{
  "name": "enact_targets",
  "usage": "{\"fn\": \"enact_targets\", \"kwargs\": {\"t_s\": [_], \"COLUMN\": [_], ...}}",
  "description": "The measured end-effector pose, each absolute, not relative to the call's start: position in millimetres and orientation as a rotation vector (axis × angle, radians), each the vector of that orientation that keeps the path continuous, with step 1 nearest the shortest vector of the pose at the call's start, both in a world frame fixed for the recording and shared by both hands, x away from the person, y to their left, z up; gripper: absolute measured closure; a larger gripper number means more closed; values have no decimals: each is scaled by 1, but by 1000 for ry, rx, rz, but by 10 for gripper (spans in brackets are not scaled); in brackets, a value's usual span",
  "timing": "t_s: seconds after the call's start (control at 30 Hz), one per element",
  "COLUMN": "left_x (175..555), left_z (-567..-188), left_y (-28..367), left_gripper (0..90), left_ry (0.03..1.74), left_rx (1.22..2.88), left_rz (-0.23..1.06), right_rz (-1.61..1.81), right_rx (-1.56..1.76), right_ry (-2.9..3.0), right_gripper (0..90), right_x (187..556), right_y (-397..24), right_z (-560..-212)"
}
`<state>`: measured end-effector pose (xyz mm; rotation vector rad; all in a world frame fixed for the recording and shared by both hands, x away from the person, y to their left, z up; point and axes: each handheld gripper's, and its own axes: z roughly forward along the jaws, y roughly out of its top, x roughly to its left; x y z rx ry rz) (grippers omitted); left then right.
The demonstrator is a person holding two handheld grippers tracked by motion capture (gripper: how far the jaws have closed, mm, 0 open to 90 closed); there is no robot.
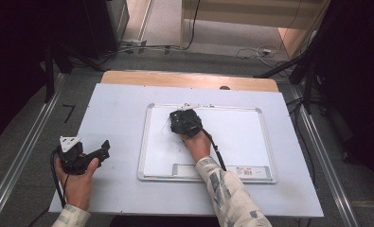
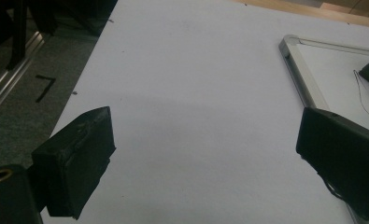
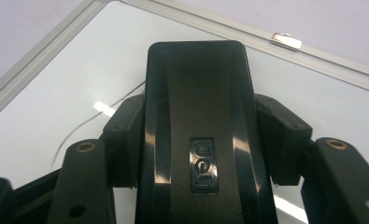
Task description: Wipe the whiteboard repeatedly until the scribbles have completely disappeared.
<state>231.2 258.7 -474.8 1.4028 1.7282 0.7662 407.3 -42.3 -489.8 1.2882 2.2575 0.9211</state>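
A whiteboard with a silver frame lies flat in the middle of the table. My right gripper stands over its upper left part, shut on a black eraser marked "deli". The eraser is clamped between both pads and faces the board's surface. A thin dark pen line runs on the board just left of the eraser. My left gripper rests in a hand on the white table cover, left of the board. Its jaws stand wide apart around nothing.
The white table cover extends around the board, with a wooden table edge at the back. The board's frame corner lies close to the left gripper's right jaw. Metal rails, cables and dark stands flank the table on the floor.
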Motion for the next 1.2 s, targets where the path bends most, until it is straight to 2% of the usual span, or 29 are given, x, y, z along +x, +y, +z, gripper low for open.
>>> {"fn": "enact_targets", "kwargs": {"t_s": [0.47, 1.2], "left_x": [231, 232], "left_z": [-474, -474], "left_y": [257, 258], "left_gripper": [48, 48], "left_ry": [1723, 1725], "left_rx": [1408, 1406], "left_rz": [766, 764], "right_rz": [897, 910], "right_rx": [1323, 1283], "right_ry": [2215, 2247], "right_gripper": [377, 377], "right_x": [424, 429], "right_y": [-46, -12], "right_z": [-489, -490]}}
